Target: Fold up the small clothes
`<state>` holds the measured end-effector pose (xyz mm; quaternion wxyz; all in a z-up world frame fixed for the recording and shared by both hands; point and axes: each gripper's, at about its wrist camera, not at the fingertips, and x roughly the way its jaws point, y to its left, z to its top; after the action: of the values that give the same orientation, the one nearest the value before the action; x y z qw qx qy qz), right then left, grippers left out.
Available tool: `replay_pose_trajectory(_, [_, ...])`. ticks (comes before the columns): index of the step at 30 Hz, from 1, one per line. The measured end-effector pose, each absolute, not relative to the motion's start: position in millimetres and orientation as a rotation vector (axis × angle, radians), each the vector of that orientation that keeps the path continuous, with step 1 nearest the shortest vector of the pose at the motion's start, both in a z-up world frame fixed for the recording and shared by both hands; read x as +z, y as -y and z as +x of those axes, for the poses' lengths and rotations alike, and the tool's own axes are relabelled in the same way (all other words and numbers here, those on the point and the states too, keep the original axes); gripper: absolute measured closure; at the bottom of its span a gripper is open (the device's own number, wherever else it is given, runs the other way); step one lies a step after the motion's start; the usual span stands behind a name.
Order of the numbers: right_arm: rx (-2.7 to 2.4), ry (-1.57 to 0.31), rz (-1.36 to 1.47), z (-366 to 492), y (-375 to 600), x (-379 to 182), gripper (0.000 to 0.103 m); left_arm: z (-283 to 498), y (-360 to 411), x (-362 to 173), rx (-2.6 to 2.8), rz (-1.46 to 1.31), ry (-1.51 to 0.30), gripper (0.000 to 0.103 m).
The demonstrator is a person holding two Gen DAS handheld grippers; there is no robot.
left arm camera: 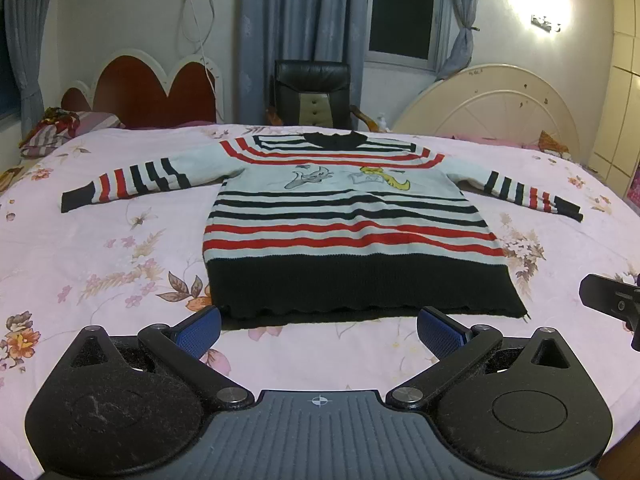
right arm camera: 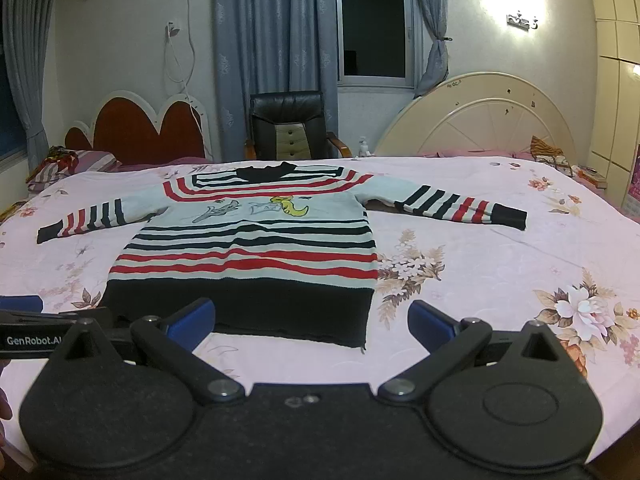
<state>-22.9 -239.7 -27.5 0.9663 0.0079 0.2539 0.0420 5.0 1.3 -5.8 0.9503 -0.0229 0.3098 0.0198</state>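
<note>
One bed [left arm camera: 100,248] fills the room's middle, its pink flowered cover carrying a striped sweater [left arm camera: 344,216] spread flat, face up, sleeves out toward the side edges, collar toward the far edge and the dark hem near the front edge. Both tongs hover just short of that hem, empty: the left gripper [left arm camera: 318,330] has its blue pads wide apart, and so does the right gripper [right arm camera: 312,322]. No fold looks begun. I'd pinch each hem corner or a cuff cleanly, taking both knit layers together, then lift evenly so the stripes stay lined up.
</note>
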Motion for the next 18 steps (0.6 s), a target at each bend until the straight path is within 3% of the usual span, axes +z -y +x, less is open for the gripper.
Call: replay_pose_trajectory(18, [0.084,-0.51,0.013,-23.6,238.2,-28.7,0.001,5.4,-2.4,-4.9,0.038,-0.046,-0.63,0.0])
